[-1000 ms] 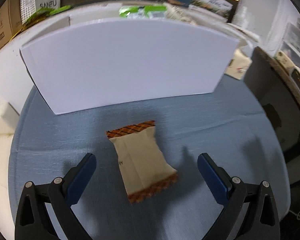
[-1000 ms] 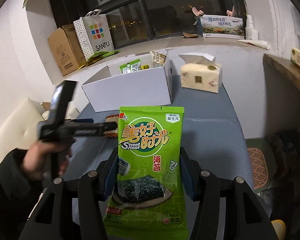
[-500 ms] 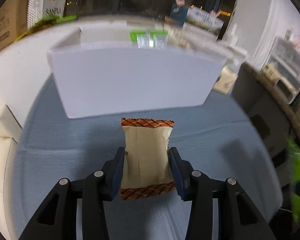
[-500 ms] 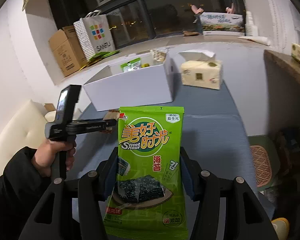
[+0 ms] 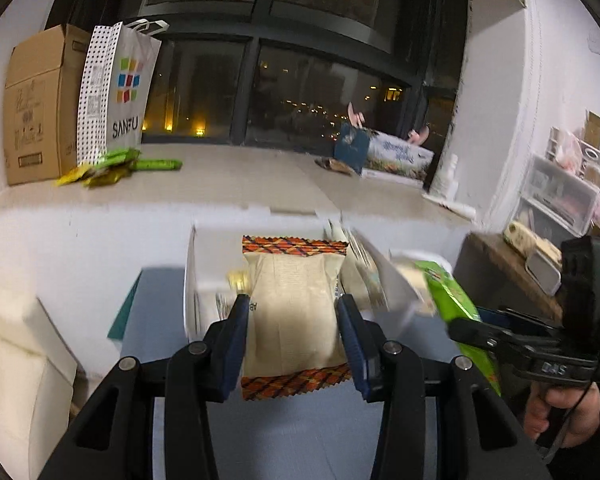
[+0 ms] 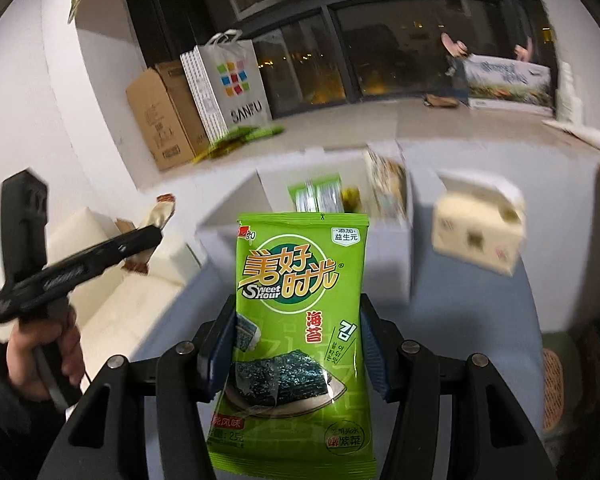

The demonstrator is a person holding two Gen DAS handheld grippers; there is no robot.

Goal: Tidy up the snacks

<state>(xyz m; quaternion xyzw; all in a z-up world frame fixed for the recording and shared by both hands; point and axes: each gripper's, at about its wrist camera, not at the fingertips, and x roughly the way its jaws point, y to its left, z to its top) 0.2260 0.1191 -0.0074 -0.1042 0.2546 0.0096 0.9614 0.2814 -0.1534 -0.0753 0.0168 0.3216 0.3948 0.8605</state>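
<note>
Snacks are in transit to the white cardboard box (image 6: 332, 240), the biggest thing on the blue-clothed bench (image 6: 480, 320), which already holds several packets standing on edge. Judged from this, the step in hand is carrying: both packets are up off the bench and neither is in the box.

Next in size, the green seaweed packet (image 6: 296, 340) stands upright, pinched at its lower sides by the right claw (image 6: 296, 356), short of the box's near wall. The smaller beige wafer packet (image 5: 294, 312), with its orange patterned end seals, is clamped across its middle by the left claw (image 5: 292, 344), and seems, through the blur, to sit at or just over the box opening.

The next move likely calls for lowering each packet into a free gap among those inside, then parting the fingers.

A second ago the left claw was spread wide with the wafer packet lying flat on the cloth between its fingers; half a second ago it had closed on the packet, and now the packet is lifted. The right claw has held the seaweed packet throughout, moving nearer the box.
</note>
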